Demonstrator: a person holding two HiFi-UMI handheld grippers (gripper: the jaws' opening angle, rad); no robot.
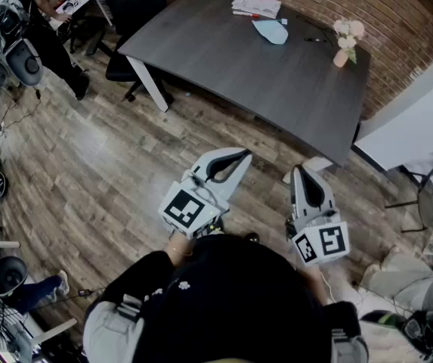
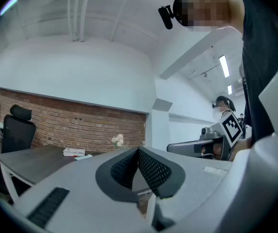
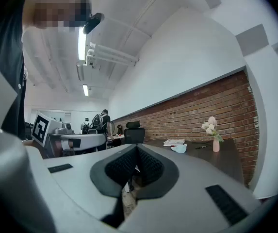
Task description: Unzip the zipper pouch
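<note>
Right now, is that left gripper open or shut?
Shut. On the left gripper the two dark pads meet at their tips, with nothing between them.

- Open floor (image 1: pixel 103 165) lies between the person and the table (image 1: pixel 276 89), giving a free way to its near edge.
- The left gripper (image 1: pixel 239 156) and right gripper (image 1: pixel 301 171) are held side by side with a gap between them, both well apart from the table.
- The table's near half is bare.
- At its far end the papers (image 1: pixel 256 4), pouch (image 1: pixel 270 30), pen (image 1: pixel 314 39) and vase (image 1: pixel 342 55) crowd together. The pen lies between pouch and vase.
- A brick wall (image 1: pixel 397 21) closes in just behind them.
- A black chair (image 1: pixel 129 6) blocks the far-left corner, and a white leg (image 1: pixel 150 82) stands under the left edge.
- A white wall (image 1: pixel 420 119) hems in the right end.
</note>
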